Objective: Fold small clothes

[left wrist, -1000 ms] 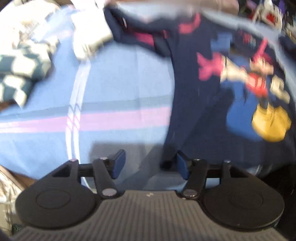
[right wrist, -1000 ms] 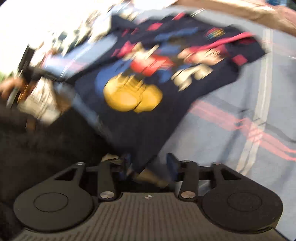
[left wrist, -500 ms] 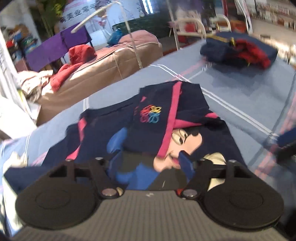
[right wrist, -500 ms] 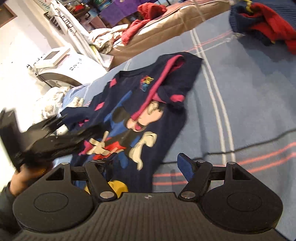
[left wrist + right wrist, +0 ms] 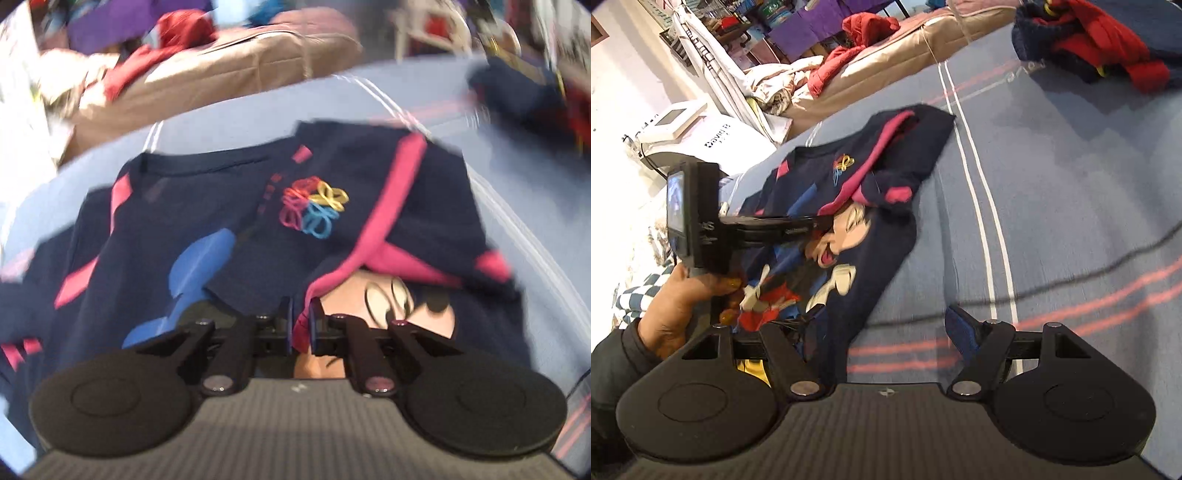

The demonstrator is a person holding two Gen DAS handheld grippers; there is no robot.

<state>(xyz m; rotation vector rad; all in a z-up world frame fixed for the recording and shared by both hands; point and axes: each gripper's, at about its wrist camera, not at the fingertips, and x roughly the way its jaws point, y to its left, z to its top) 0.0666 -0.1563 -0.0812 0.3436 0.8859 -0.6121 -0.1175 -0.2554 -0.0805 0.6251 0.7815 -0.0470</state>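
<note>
Pinching pink hem of navy shirt (image 5: pixel 192 206), left claw (image 5: pixel 300 322) just closed.

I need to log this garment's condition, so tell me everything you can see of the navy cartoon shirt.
The navy shirt lies mostly flat on the blue striped bedcover, soft knit by its look, with pink trim, a cartoon mouse print and a small multicoloured flower logo. One pink-edged part is folded over the print. The left gripper has just closed, pinching that pink edge; the right gripper is open.
</note>
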